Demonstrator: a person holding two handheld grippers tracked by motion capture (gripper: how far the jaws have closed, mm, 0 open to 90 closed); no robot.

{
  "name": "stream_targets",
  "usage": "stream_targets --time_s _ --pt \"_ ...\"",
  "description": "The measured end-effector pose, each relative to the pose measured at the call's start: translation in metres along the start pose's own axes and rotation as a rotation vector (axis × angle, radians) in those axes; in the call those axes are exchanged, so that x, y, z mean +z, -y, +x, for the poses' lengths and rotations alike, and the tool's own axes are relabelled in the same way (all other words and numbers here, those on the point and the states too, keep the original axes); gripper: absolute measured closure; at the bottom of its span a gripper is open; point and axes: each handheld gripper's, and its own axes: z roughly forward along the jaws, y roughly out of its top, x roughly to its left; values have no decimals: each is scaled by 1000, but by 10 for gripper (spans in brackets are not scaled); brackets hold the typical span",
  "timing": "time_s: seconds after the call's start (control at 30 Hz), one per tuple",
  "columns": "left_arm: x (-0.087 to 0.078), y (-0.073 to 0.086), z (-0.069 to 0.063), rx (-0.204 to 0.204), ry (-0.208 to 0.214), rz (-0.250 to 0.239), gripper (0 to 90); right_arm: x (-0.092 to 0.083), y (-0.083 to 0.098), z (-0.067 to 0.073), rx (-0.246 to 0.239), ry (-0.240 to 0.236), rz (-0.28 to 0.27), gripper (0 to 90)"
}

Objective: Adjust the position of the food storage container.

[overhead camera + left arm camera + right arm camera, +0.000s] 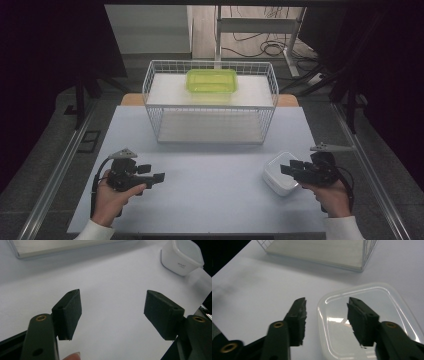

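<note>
White box [281, 173] sits near the table's [210, 170] right edge, and our right gripper [326, 312] straddles its left rim, jaws apart, not pinching yet. We'd square up before squeezing. Left gripper [112, 312] hangs released, holding nothing.

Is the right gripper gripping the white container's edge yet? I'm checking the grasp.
Cannot tell: in the right gripper view the jaws straddle the white container rim, but no pad contact shows for the right gripper.
</note>
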Motion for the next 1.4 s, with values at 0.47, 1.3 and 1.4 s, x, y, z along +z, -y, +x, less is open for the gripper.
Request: stream_targets --time_s 0.47,1.3,1.4 --pt "8 -2 -6 27 1 33 291 -17 47 -18 -69 27 194 892" --pt "15 1 0 14 18 63 290 34 55 1 -80 99 318 893" --pt "15 1 0 12 19 63 290 39 53 5 -61 111 302 893"
